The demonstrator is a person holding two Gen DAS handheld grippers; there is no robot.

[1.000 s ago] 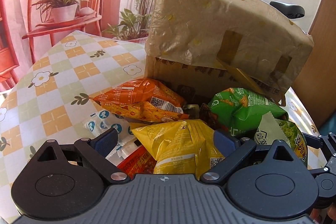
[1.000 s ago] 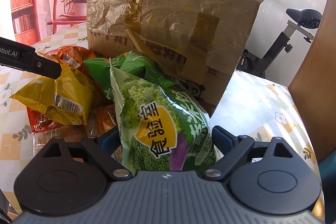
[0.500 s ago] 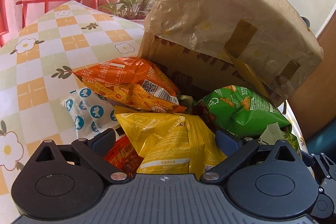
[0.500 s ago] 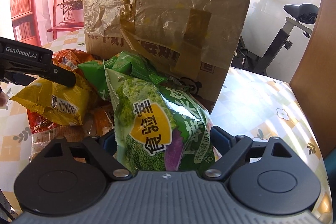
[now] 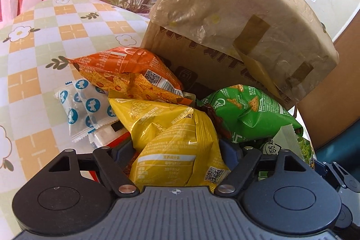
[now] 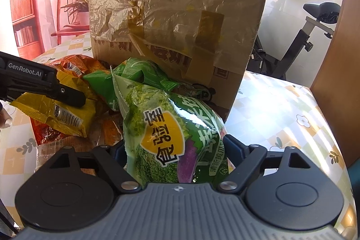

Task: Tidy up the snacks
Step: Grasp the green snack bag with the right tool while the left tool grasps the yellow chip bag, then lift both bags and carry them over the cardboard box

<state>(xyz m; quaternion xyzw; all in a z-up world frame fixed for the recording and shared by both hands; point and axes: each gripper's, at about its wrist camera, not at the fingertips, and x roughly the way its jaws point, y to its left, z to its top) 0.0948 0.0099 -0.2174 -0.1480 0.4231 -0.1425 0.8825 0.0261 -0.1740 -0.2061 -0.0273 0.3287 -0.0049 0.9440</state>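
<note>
A pile of snack bags lies on the checked table (image 5: 40, 53) in front of a taped cardboard box (image 5: 225, 15). My left gripper (image 5: 176, 150) straddles a yellow snack bag (image 5: 175, 138). Its jaws are closing, and a sliver of gap shows at the left pad. One of its fingers (image 6: 67, 95) lies over that yellow bag (image 6: 67, 116) in the right wrist view. My right gripper (image 6: 174, 150) is closing on an upright green vegetable-crisp bag (image 6: 166, 127), with both pads against its sides. An orange bag (image 5: 126, 69) and a green chips bag (image 5: 252, 111) lie behind.
White packets with blue print (image 5: 83, 109) lie left of the pile, and a red packet (image 6: 45, 134) sits under it. The cardboard box (image 6: 175, 15) blocks the far side. An exercise bike (image 6: 303, 37) and a wooden panel (image 6: 337, 48) stand to the right.
The left gripper sank and rolled a little over the yellow bag, and its fingers came inward. The right gripper's fingers narrowed onto the green bag, staying in place.
</note>
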